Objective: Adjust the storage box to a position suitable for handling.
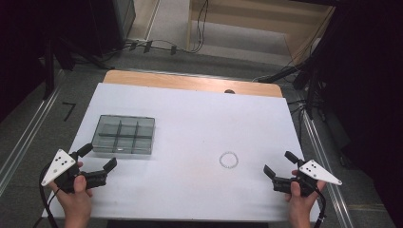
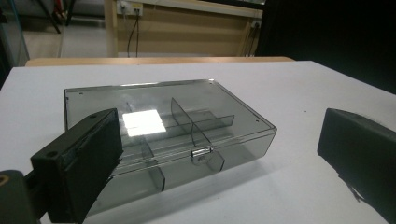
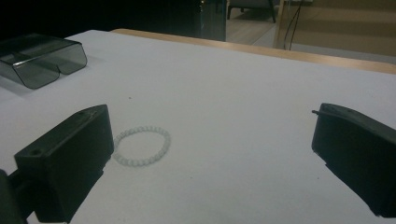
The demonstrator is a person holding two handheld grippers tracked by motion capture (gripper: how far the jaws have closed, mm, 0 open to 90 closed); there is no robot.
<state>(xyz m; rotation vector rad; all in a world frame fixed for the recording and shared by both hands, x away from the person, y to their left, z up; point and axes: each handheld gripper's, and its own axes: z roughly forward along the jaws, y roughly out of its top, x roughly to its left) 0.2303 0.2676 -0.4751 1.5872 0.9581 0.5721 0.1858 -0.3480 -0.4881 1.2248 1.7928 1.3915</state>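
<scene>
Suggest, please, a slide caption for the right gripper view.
Open right gripper faces a pale bead bracelet lying on the white table, smoky box far left.

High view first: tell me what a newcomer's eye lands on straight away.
The smoky clear compartment box, lid shut, sits on the white table toward its left side, just ahead of the left gripper. A small ring of pale beads, a bracelet, lies flat and alone nearer the right gripper. Both grippers are held at the near edge with fingers wide open and nothing between them.
</scene>
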